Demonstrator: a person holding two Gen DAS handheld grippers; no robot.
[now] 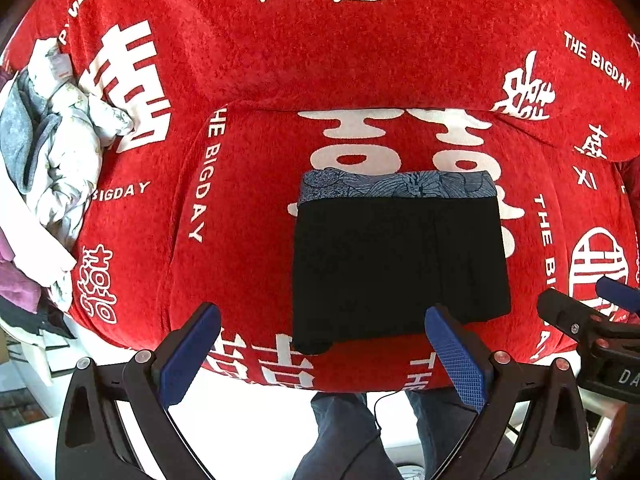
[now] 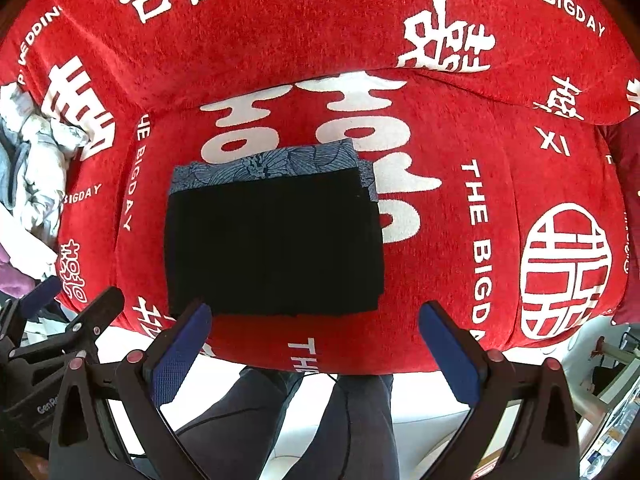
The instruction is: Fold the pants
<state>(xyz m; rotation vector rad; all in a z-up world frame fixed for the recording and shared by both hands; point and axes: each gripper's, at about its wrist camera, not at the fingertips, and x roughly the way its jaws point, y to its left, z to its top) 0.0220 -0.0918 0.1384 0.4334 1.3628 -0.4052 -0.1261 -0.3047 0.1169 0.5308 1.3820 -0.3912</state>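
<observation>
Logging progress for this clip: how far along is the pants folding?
Looks essentially done: the black pants lie as a compact folded rectangle on a blue patterned garment on the red sofa cover. In hand: nothing; left gripper and right gripper are open. Left: perhaps the clothes pile.

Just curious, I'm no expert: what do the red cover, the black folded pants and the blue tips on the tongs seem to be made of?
Red cover: plush, fuzzy-looking fabric, perhaps chenille.
Black pants: matte cloth; weave too dark to tell.
Blue pads: probably rubber, with a fine grid texture.
</observation>
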